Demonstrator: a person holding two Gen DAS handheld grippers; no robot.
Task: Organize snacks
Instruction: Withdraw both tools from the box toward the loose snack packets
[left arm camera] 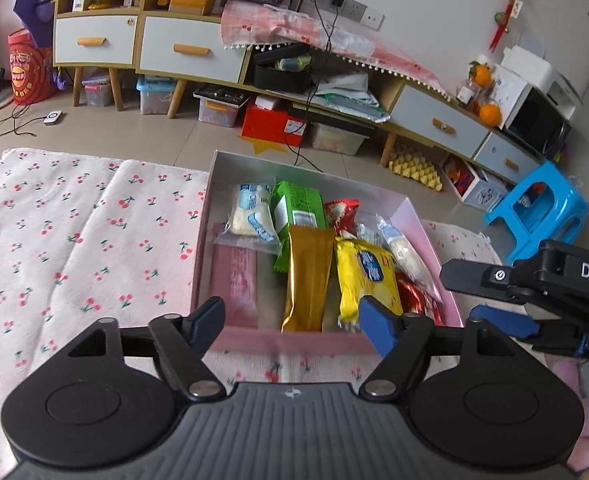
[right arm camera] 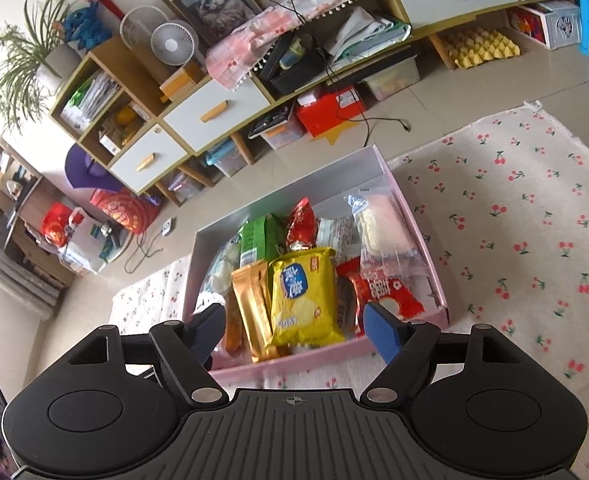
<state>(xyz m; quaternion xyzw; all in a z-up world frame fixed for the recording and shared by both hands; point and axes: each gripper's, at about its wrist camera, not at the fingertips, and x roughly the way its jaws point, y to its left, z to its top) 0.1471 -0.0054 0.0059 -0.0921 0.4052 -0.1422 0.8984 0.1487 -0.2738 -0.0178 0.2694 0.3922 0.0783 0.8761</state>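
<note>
both grippers are being held wide and empty just before the pink box (left arm camera: pixel 434 240) of snacks.

the left gripper (left arm camera: pixel 292 326) and right gripper (right arm camera: pixel 294 330) are gripping nothing; the yellow chip bag (right arm camera: pixel 304 296), lying at the box's near wall beside the gold packet (right arm camera: pixel 252 304), is probably best taken by its crimped end. the box is resting on a cherry-print blanket (left arm camera: pixel 74 240) over tile floor, cabinets beyond it.

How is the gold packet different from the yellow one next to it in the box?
The gold packet is narrow, shiny and plain; the yellow packet is wider, with a blue label and printed chips. The gold one lies left of the yellow one. Both lie lengthwise in the pink box, unheld.
</note>
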